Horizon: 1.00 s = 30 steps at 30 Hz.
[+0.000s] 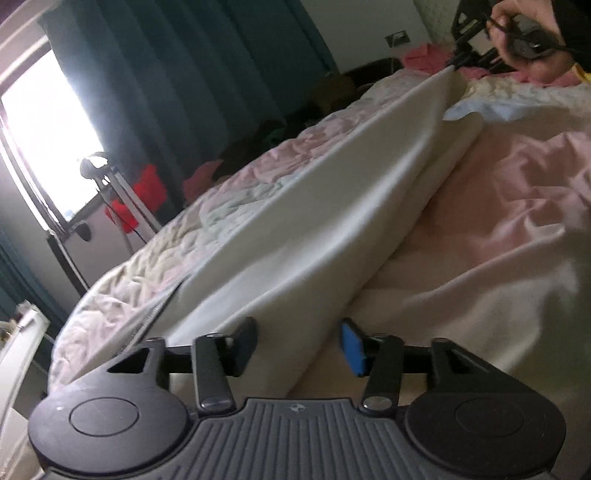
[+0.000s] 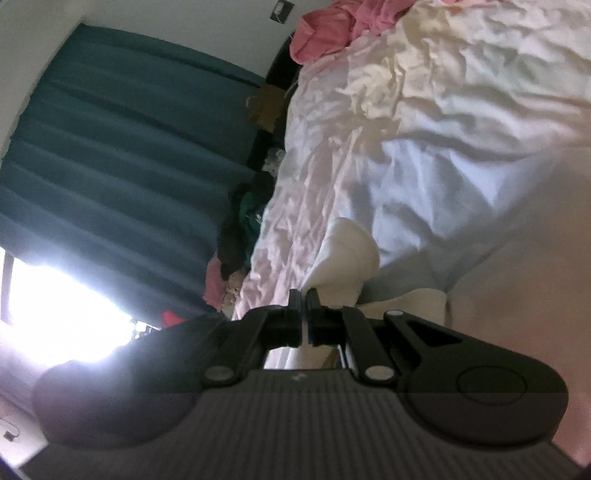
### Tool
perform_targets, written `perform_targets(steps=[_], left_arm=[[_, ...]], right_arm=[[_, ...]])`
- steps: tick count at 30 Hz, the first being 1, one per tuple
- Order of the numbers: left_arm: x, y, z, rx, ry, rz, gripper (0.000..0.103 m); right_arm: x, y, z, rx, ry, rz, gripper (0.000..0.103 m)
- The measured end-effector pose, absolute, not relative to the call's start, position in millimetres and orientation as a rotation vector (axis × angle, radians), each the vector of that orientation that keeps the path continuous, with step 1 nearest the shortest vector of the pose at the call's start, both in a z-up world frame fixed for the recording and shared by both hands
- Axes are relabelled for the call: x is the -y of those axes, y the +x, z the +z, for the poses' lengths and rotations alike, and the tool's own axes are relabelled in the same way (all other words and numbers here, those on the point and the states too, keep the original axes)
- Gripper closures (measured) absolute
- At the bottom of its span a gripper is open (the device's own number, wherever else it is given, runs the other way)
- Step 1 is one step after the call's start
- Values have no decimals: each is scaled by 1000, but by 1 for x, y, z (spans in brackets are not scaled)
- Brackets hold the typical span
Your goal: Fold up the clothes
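Left tool (image 1: 299, 347): its 2 fingers are spread wide, with the near edge of the white cloth lying between them; nothing is pinched. A blue pad (image 1: 352, 347) is seen on 1 finger.

Right tool (image 2: 303, 295): its jaws are drawn almost together, and a bunched corner of the white cloth (image 2: 347, 254) is clamped at the tips. In the left wrist view this tool (image 1: 456, 62) is seen far across the bed, gripped by a hand (image 1: 532, 37), with the cloth corner lifted at its tips.

White cloth (image 1: 295, 236): it is stretched as a long raised band between the 2 tools, sloping up toward the right tool, with a fold along its length. It lies on the bed.

Bed (image 1: 498, 229): it is covered by a crumpled pale pink and white sheet.

Pink clothes (image 2: 332, 26): a heap is seen at the far end of the bed.

Curtain (image 2: 122, 155): dark teal, hung beside a bright window (image 1: 48, 136).

Red items (image 1: 147, 188): seen near a stand by the window; what they are cannot be told.
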<state>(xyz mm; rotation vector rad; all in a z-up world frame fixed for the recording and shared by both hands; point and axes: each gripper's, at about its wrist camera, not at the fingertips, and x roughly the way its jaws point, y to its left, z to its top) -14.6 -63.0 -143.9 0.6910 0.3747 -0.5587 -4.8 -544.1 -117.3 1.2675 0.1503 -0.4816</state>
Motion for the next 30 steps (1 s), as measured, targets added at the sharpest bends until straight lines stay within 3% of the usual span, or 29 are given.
perform_targets(steps=[1, 3, 7, 12, 15, 16, 17, 19, 24, 30], left_arm=[[60, -11, -142, -380, 665, -552, 82], [50, -6, -133, -393, 582, -554, 97], [27, -9, -110, -395, 459, -564, 100], [12, -11, -101, -459, 386, -606, 99], [12, -4, -102, -511, 355, -607, 91], [12, -1, -103, -532, 341, -602, 87], [12, 2, -104, -549, 329, -597, 85], [12, 6, -106, -565, 318, -586, 78], [10, 10, -108, -583, 289, -573, 67], [8, 16, -108, -601, 229, -553, 66]], right_arm=[[544, -6, -119, -174, 1264, -494, 98], [544, -9, -123, -219, 1268, -516, 97], [547, -14, -137, -326, 1326, -560, 97], [546, -17, -147, -447, 1365, -621, 95], [547, -20, -155, -467, 1434, -565, 92], [547, -21, -159, -479, 1463, -541, 84], [548, -22, -164, -486, 1492, -523, 67], [549, -22, -174, -498, 1550, -487, 48], [552, -8, -182, -499, 1534, -392, 49], [557, 13, -189, -505, 1460, -335, 48]])
